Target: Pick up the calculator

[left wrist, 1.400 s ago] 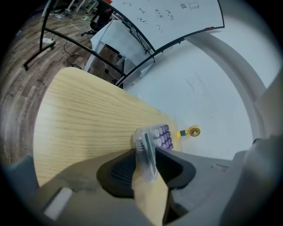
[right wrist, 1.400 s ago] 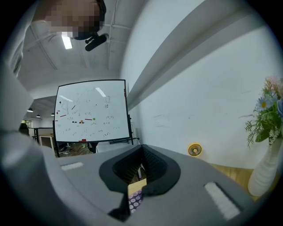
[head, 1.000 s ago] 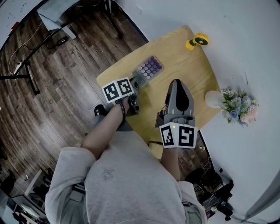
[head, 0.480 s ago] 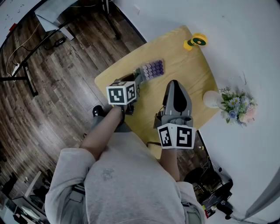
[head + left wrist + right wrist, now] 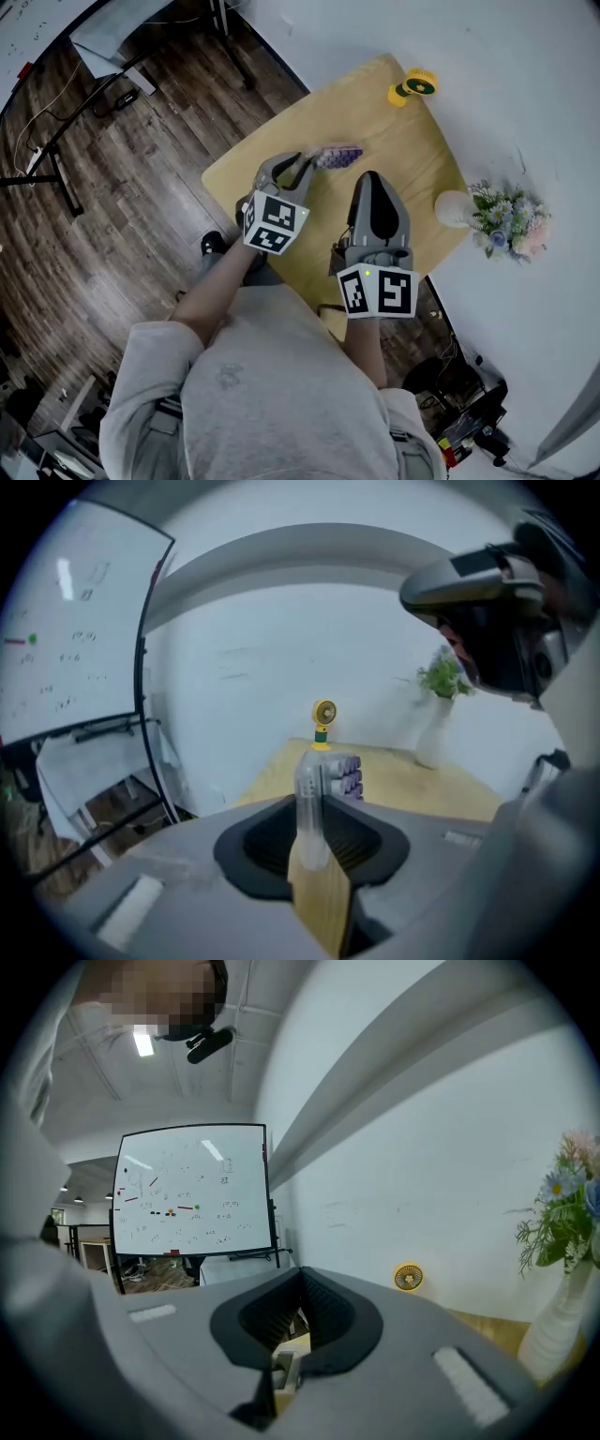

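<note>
1. Right gripper (image 5: 373,180): it hangs over the near half of the table (image 5: 422,155), towards the right edge. Its jaws stand together with nothing between them. It takes no part in the pick.
2. Left gripper (image 5: 302,165): it sits beyond the near left corner of the table, close to the left edge, rolled so that its marker cube faces the near side. Its jaws have just been closing and now clamp on the calculator (image 5: 337,156).
3. Calculator: it is held at one end and projects from the jaw tips towards the middle of the table. It stands on edge instead of lying flat. In the left gripper view its clear rim runs upright between the pads, with the rows of purple keys facing right.
4. Clearance: bare wood shows under and round the calculator in both views. It appears to be off the table, though the steep head view does not settle how far.
5. Far edge: a small yellow fan (image 5: 412,87) stands at the far corner. A white vase (image 5: 457,212) of flowers stands at the right edge, against the wall. Both are well apart from the grippers.
6. Progress:
   - Done: approach, closing on the calculator, and apparently the lift.
   - Left: at most, holding the calculator securely and raising it well clear of the wood.
   - Caution: the grip is on one end only, so the free end could sag or twist.
</note>
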Demonstrator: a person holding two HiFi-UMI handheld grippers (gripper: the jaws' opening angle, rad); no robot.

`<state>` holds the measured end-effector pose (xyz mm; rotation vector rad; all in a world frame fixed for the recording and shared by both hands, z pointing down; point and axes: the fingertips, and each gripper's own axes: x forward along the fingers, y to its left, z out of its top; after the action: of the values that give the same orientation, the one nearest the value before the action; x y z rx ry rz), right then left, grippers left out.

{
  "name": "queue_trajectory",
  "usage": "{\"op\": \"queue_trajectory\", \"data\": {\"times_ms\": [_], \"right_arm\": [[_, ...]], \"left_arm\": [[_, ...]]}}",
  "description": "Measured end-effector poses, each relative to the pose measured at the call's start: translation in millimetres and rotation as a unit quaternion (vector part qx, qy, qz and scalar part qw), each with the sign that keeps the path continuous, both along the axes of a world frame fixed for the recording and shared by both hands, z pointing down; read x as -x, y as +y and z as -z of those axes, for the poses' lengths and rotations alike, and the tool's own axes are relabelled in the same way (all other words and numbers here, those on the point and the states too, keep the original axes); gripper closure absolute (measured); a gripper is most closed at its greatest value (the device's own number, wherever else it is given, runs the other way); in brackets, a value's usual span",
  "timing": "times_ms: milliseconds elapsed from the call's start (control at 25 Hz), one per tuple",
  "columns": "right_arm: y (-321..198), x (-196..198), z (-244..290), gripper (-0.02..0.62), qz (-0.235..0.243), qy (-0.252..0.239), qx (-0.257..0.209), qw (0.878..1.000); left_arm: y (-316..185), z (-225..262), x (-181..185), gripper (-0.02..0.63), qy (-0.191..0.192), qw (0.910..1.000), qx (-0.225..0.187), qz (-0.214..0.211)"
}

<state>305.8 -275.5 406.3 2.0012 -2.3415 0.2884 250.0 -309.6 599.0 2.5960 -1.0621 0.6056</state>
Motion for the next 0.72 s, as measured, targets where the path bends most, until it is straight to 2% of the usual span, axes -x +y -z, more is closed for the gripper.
{"op": "queue_trajectory", "data": {"times_ms": [80,360,720], "right_arm": [[1,1,2,0.592,-0.001,0.001,-0.003,1.000],[7,1,9,0.592,-0.010,0.006,-0.009,1.000],[18,1,17,0.592,-0.034,0.013,-0.017,0.999]], "left_arm": [[3,3,-3,0.508,-0.013,0.9995,-0.022,-0.016],[3,-3,3,0.508,-0.016,0.9995,0.024,-0.014],[8,11,9,0.509,-0.004,0.9994,0.005,-0.033]]}}
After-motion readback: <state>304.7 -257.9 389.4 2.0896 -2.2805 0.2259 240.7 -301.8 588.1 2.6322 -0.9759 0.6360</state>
